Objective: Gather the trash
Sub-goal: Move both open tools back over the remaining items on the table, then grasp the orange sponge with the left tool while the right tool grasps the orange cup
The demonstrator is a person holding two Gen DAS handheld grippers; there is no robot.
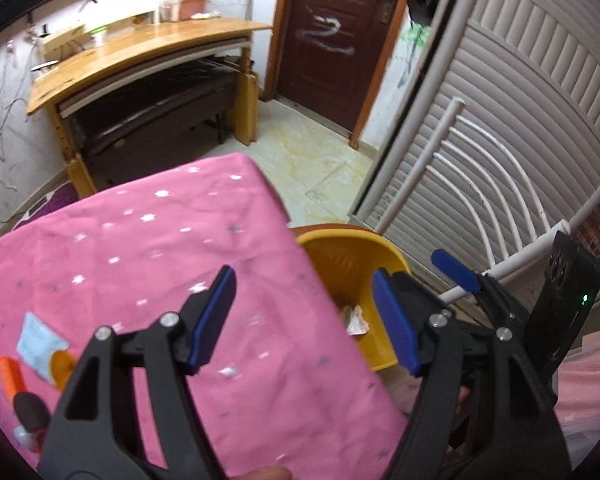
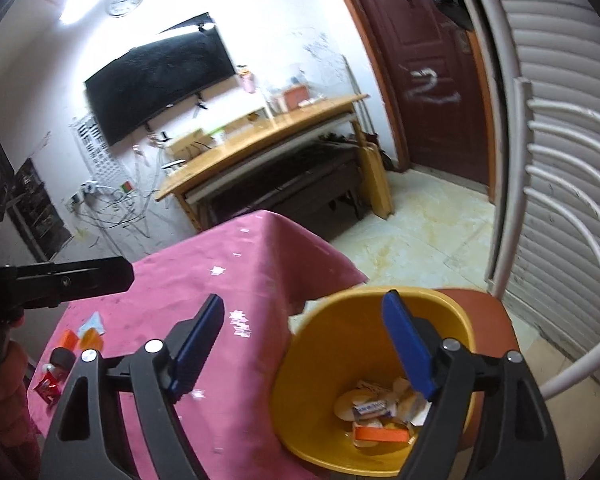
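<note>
A yellow bin (image 2: 380, 320) stands beside the pink-clothed table (image 2: 228, 280), on a red-brown chair seat (image 2: 496, 316); it holds several wrappers and papers (image 2: 376, 412). It also shows in the left wrist view (image 1: 340, 256) with a crumpled paper (image 1: 355, 320) inside. My right gripper (image 2: 304, 344) is open and empty over the bin's near rim. My left gripper (image 1: 304, 320) is open and empty above the table's right edge. Trash lies on the table's left: an orange tube (image 1: 10, 376), a pale blue packet (image 1: 38, 340), an orange lid (image 1: 62, 366), a dark cap (image 1: 30, 408); a red wrapper (image 2: 48, 386) too.
A white metal chair back (image 1: 480, 200) rises right of the bin before a louvred door (image 1: 540, 92). A wooden desk (image 1: 140, 56) and brown door (image 1: 332, 40) stand across a tiled floor (image 1: 320, 160). The right gripper's body (image 1: 564, 304) shows in the left view.
</note>
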